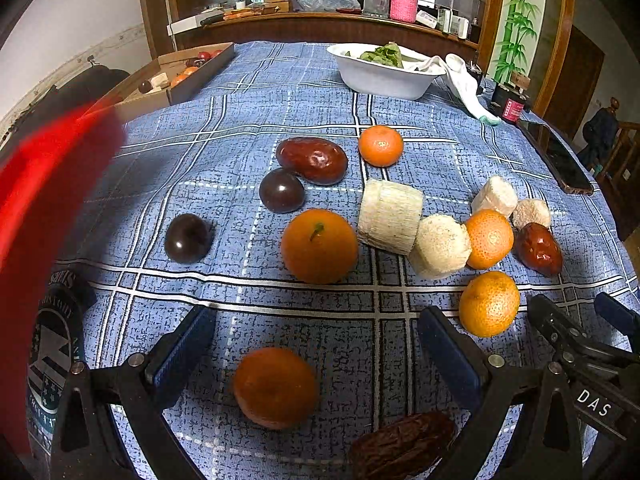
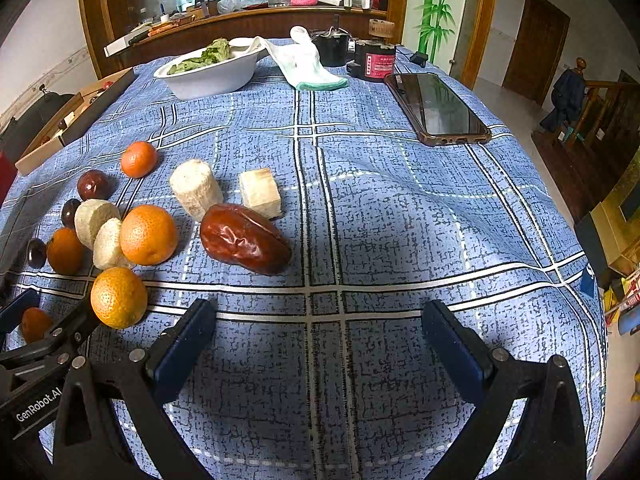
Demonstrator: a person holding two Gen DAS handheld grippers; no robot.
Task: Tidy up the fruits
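Fruit lies scattered on a blue checked tablecloth (image 1: 200,152). My left gripper (image 1: 316,340) is open, low over the cloth, with a tangerine (image 1: 275,387) between its fingers, untouched, and a wrinkled date (image 1: 402,446) at its right finger. Ahead lie a large tangerine (image 1: 319,245), two dark plums (image 1: 281,191) (image 1: 188,238), a red date (image 1: 312,160) and white peeled chunks (image 1: 390,216). My right gripper (image 2: 320,336) is open over bare cloth; a red date (image 2: 245,239) and tangerines (image 2: 148,235) (image 2: 119,297) lie to its front left.
A cardboard box (image 1: 176,80) with sorted fruit sits at the far left. A white bowl (image 1: 384,76) of greens, a white sock (image 2: 304,60) and a phone (image 2: 438,108) lie at the far side. A red sleeve (image 1: 44,184) shows at left.
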